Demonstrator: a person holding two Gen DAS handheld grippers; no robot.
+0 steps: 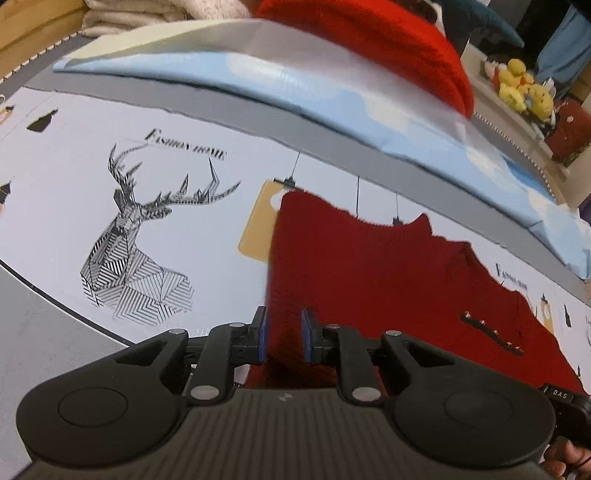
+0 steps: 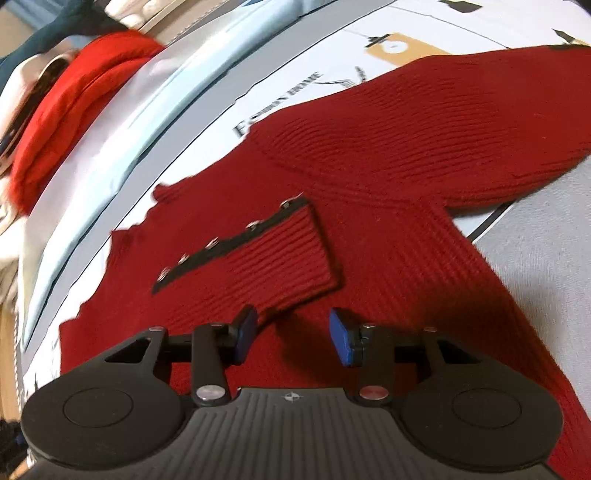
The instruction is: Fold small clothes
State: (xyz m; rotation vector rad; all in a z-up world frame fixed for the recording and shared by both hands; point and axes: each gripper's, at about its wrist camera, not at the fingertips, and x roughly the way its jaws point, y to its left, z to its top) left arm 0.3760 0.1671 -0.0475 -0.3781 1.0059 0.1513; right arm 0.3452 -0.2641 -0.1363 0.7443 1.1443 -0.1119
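Left wrist view: printed cloth (image 1: 55,206) with a striped deer drawing (image 1: 133,236) covers the tabletop at left; a folded light blue sheet (image 1: 258,81) lies along the far edge, a bright red knit (image 1: 388,40) behind it, cream fabric (image 1: 147,14) at far left, yellow plush toys (image 1: 524,88) far right. The dark red sweater (image 1: 369,266) lies flat on the cloth, centre to right, with a black button strip (image 1: 491,334) on its right part. The left tool (image 1: 284,338) sits at the sweater's left edge, blue pads a narrow gap apart with red knit between them; whether the pads press the fabric I cannot tell. Right wrist view: the same bright red knit (image 2: 74,103) and blue sheet (image 2: 122,122) are at left, the sweater (image 2: 406,155) fills the middle, one sleeve (image 2: 461,110) stretched to the far right, a ribbed panel with the button strip (image 2: 229,243) folded over its chest. The right tool (image 2: 293,341) is just above the sweater, near the panel's near edge, jaws apart, nothing gripped. Grey tabletop (image 2: 546,266) shows at right.
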